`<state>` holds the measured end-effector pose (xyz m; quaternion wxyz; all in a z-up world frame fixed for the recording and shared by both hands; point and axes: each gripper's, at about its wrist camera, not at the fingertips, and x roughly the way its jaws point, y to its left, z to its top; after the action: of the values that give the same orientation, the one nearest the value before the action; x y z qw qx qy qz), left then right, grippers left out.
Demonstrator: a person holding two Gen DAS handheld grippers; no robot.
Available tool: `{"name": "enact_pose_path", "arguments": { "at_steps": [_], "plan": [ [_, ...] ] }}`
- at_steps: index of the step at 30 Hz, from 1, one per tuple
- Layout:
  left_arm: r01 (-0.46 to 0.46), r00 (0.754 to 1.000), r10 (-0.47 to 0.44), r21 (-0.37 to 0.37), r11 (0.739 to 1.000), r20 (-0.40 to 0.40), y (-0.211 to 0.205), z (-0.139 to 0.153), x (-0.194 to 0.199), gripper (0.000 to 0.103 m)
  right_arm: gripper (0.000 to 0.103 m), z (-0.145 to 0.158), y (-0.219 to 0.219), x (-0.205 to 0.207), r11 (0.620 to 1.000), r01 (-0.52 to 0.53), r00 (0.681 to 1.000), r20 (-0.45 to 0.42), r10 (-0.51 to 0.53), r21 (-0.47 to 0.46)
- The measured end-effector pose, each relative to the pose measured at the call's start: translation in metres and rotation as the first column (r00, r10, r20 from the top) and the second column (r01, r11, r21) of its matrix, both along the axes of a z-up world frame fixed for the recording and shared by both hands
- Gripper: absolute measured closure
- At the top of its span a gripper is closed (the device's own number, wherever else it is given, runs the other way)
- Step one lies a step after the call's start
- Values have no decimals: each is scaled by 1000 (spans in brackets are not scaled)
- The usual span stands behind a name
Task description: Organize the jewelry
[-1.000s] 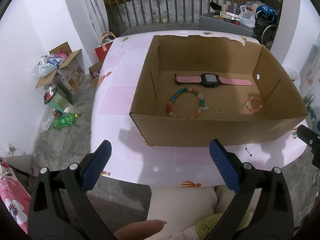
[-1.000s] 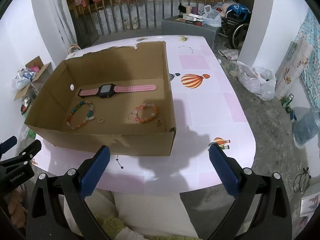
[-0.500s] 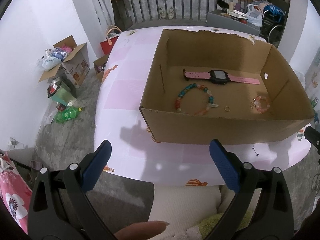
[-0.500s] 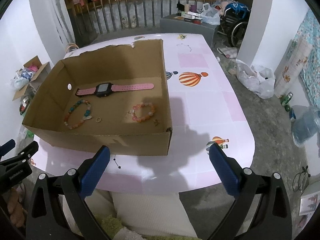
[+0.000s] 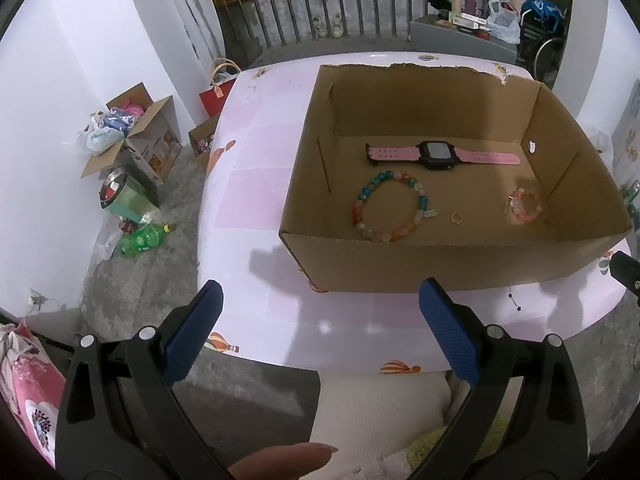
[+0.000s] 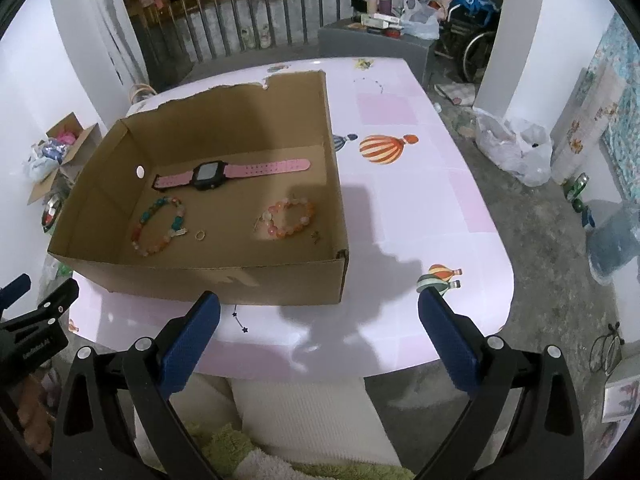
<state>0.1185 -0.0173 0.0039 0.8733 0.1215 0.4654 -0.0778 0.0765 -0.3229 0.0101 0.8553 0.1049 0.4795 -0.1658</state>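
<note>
An open cardboard box (image 5: 448, 264) (image 6: 200, 276) stands on a pink-and-white table (image 5: 248, 184) (image 6: 424, 200). Inside it lie a pink-strapped watch (image 5: 438, 155) (image 6: 210, 175), a multicoloured bead bracelet (image 5: 390, 206) (image 6: 159, 220), a small gold ring (image 5: 456, 218) (image 6: 200, 235) and a pink bead bracelet (image 5: 525, 205) (image 6: 289, 218). My left gripper (image 5: 320, 332) hangs open over the table's near edge, in front of the box. My right gripper (image 6: 318, 336) is open too, near the box's front right corner. Neither holds anything.
A person's pale-clad lap (image 6: 304, 412) sits below the table edge, with a fingertip (image 5: 280, 460) in the left wrist view. Boxes, a tin and bottles (image 5: 132, 160) litter the floor left. Plastic bags (image 6: 516, 148) lie right. A railing (image 6: 260, 12) runs behind.
Both grippers have drawn back and risen from the box, the left one drifting left, so the box sits farther right in its view. The jewelry has not moved.
</note>
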Motion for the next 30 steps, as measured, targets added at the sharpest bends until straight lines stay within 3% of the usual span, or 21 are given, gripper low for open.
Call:
{"name": "enact_pose_path", "arguments": {
  "at_steps": [10,30],
  "plan": [
    [-6,1000,6,-16,1000,12,4,0,0,8,6,6,8,3,1000,-17,999,40,18,-26],
    [-35,999,35,-33,999,14,27,1,17,8,6,8,17,20,999,1,999,40,0,-40]
  ]
}}
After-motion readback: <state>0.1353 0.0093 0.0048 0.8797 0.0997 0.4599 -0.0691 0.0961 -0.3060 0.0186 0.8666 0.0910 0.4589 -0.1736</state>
